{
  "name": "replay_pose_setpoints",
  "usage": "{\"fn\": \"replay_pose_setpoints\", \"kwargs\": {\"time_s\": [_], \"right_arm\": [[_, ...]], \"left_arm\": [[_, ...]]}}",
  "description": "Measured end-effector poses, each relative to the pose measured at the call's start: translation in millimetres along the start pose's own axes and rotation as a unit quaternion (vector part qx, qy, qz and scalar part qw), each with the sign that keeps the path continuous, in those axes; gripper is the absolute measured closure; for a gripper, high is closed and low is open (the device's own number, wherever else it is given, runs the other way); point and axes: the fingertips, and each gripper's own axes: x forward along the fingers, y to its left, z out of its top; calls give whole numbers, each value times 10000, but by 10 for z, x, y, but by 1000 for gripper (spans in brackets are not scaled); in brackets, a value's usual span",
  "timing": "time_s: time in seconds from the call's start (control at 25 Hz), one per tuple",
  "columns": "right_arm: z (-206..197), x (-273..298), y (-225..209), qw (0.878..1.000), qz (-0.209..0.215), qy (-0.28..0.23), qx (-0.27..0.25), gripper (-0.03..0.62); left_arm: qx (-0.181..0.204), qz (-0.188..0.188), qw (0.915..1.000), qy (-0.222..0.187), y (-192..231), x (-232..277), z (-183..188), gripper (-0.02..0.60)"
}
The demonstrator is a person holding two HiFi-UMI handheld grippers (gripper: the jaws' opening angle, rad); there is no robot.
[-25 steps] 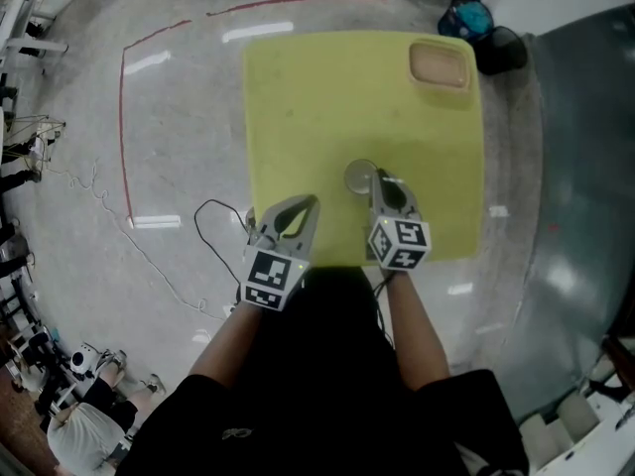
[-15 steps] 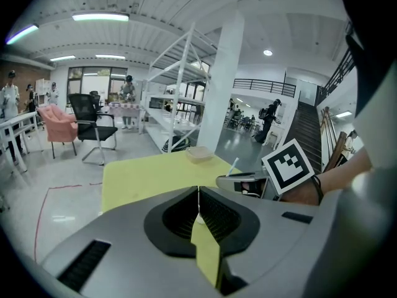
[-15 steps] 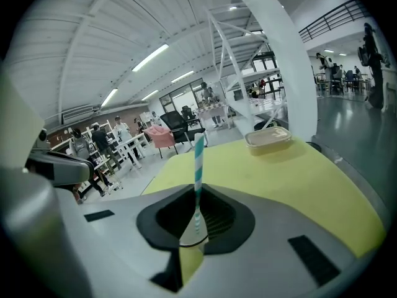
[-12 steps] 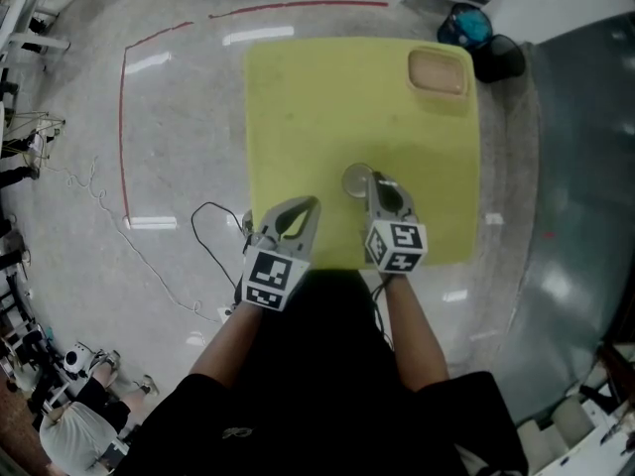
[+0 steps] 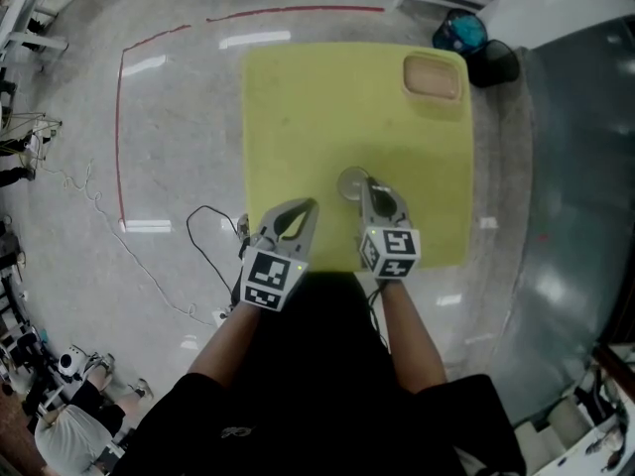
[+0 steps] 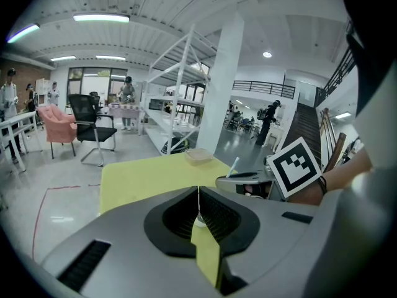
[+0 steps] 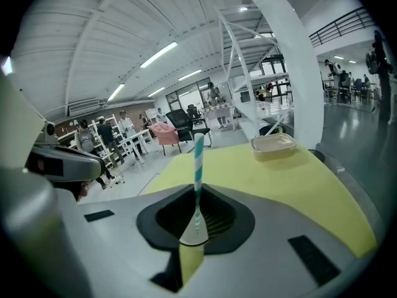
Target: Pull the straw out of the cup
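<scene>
A pale round cup (image 5: 352, 181) stands on the yellow table (image 5: 298, 97), near its front edge. My right gripper (image 5: 365, 185) reaches the cup from the near side. In the right gripper view its jaws (image 7: 198, 188) are shut on a teal-and-white striped straw (image 7: 198, 157), which stands upright above them. A pale bit of the cup (image 7: 190, 236) shows through the gap below. My left gripper (image 5: 311, 205) hovers left of the cup at the table's front edge, apart from it; its jaws (image 6: 198, 190) are shut with nothing between them. From the left gripper view the straw (image 6: 233, 166) rises above the right gripper's fingers (image 6: 245, 177).
A shallow beige tray (image 5: 434, 77) sits at the table's far right corner. Dark bags (image 5: 481, 43) lie on the floor behind it. A black cable (image 5: 203, 236) runs over the floor left of the table. White shelving (image 6: 180, 104) and chairs stand farther off.
The right gripper has rolled slightly while staying at the cup with the straw. The whole head view has drifted a little. The left gripper has kept still.
</scene>
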Motion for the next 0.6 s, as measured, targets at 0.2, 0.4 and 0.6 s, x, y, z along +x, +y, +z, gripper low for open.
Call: {"fn": "replay_pose_setpoints", "kwargs": {"time_s": [0.2, 0.4, 0.6], "right_arm": [[44, -68, 43, 9997, 35, 11, -236, 559], [114, -157, 128, 9989, 12, 10, -460, 559], [188, -242, 228, 9979, -39, -37, -649, 558]], "left_arm": [[46, -67, 10000, 22, -50, 29, 4, 535], [61, -127, 9999, 5, -53, 4, 42, 535], [117, -206, 9997, -26, -49, -36, 78, 535]]}}
